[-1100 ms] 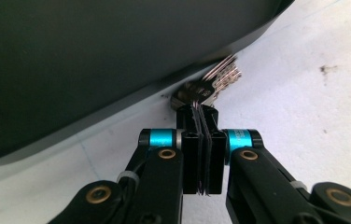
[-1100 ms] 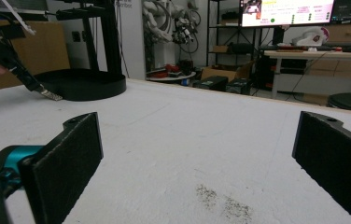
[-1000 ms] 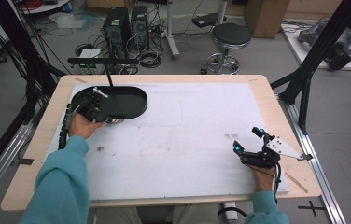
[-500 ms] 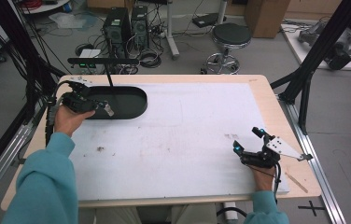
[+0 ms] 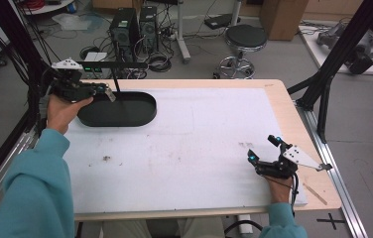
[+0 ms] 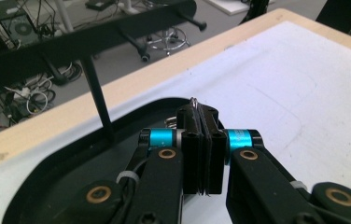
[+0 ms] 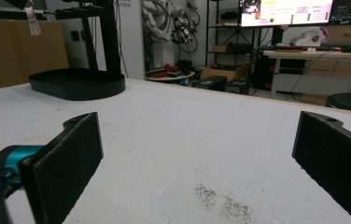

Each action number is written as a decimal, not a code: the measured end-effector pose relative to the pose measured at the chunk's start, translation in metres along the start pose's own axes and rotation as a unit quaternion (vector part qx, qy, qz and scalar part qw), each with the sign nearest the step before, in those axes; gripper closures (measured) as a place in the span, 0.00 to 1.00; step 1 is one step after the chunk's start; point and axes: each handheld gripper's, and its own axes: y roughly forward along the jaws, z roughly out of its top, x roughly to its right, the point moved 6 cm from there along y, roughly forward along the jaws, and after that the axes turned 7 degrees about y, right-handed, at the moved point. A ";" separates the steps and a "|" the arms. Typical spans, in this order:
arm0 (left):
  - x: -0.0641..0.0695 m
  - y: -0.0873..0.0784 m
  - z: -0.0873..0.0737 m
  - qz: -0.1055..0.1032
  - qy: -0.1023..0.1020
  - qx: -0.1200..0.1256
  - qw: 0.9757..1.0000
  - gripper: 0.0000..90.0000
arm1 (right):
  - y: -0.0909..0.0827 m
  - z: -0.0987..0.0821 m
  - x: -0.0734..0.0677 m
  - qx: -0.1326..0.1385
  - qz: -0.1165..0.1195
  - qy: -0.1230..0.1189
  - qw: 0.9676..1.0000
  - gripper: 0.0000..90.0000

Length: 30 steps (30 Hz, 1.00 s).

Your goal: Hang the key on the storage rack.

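currently left gripper (image 5: 106, 92) is at 10 o'clock on the table, above the black oval tray (image 5: 125, 116), jaws clamped on a small silver ring-like item (image 6: 193, 101) whose kind i can't make out. the tray's t-shaped stand (image 5: 117, 65) is just beside it. right gripper (image 5: 264, 148) sits at 4 o'clock on the white mat (image 5: 199, 144), jaws spread wide with nothing between them

Closed claw (image 6: 203, 154) pinching small metal ring (image 6: 193, 101)
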 end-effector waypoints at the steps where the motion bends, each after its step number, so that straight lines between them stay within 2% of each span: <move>1: -0.001 0.000 0.002 0.000 0.000 0.003 1.000 0.98 | 0.000 0.000 0.000 0.000 0.000 0.000 1.000 0.01; 9: -0.008 0.009 0.021 -0.003 0.019 0.019 1.000 0.98 | 0.000 0.000 0.000 0.000 -0.002 0.000 1.000 0.01; 19: -0.018 0.023 0.040 -0.025 0.034 0.003 0.999 0.98 | 0.000 0.000 0.000 0.001 -0.002 -0.001 1.000 0.01; 21: -0.020 0.026 0.042 -0.023 0.036 0.010 0.999 0.98 | 0.000 0.000 0.000 0.000 -0.003 -0.003 1.000 0.01; 23: -0.023 0.028 0.043 -0.028 0.034 0.002 0.999 0.98 | 0.000 0.000 0.000 0.001 -0.002 -0.002 1.000 0.01; 24: -0.024 0.029 0.043 -0.024 0.040 -0.003 0.999 0.98 | 0.000 0.000 0.000 0.001 -0.002 -0.001 1.000 0.01; 30: -0.028 0.036 0.049 -0.029 0.043 -0.011 0.999 0.98 | 0.000 0.000 0.000 0.001 -0.003 -0.002 1.000 0.01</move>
